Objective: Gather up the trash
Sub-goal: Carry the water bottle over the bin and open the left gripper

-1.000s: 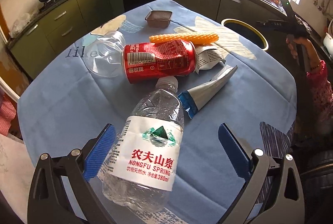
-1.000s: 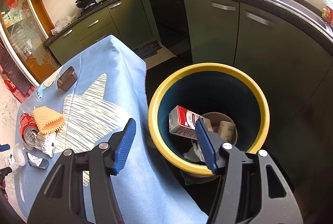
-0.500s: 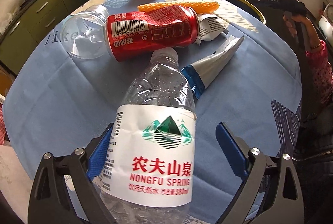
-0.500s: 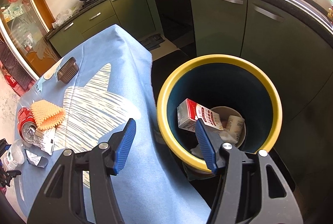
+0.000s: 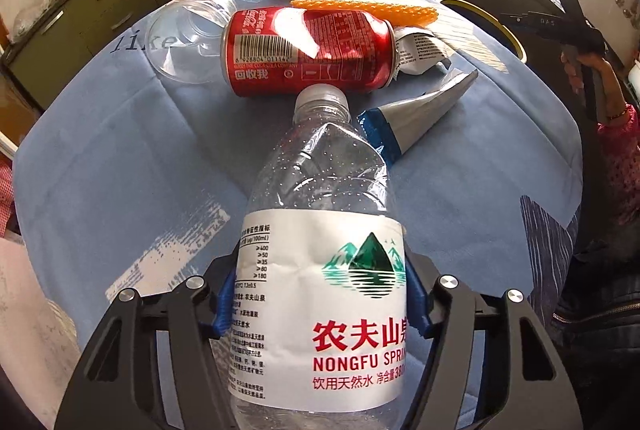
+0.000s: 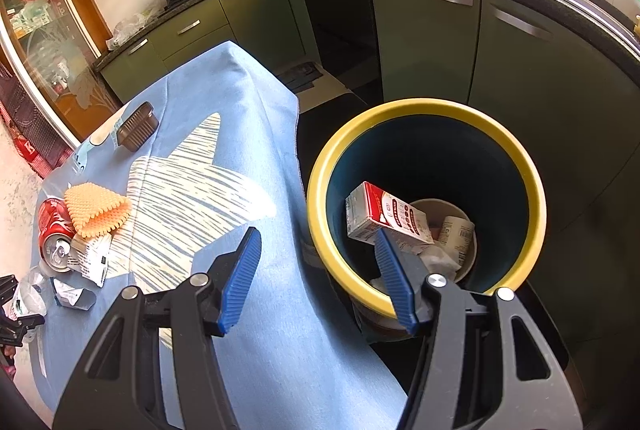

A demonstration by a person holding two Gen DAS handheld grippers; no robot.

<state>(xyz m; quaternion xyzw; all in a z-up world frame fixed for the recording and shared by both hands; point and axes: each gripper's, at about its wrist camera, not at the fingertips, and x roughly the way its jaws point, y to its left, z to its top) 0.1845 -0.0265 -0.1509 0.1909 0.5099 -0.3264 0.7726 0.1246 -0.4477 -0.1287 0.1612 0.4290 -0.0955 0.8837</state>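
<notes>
Left wrist view showed my left gripper (image 5: 320, 304) closing around the labelled middle of the light, crushable Nongfu Spring bottle (image 5: 320, 230), pads touching it.

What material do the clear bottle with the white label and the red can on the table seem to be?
Clear bottle with white label: thin transparent plastic, glossy, with creased, dented walls. Red drink can: probably thin aluminium, printed and shiny, with a bright glare streak and a silvery rim.

Clear glossy plastic bottle (image 5: 320, 214); shiny metal can (image 5: 308, 52); matt tablecloth (image 5: 120, 158).
</notes>
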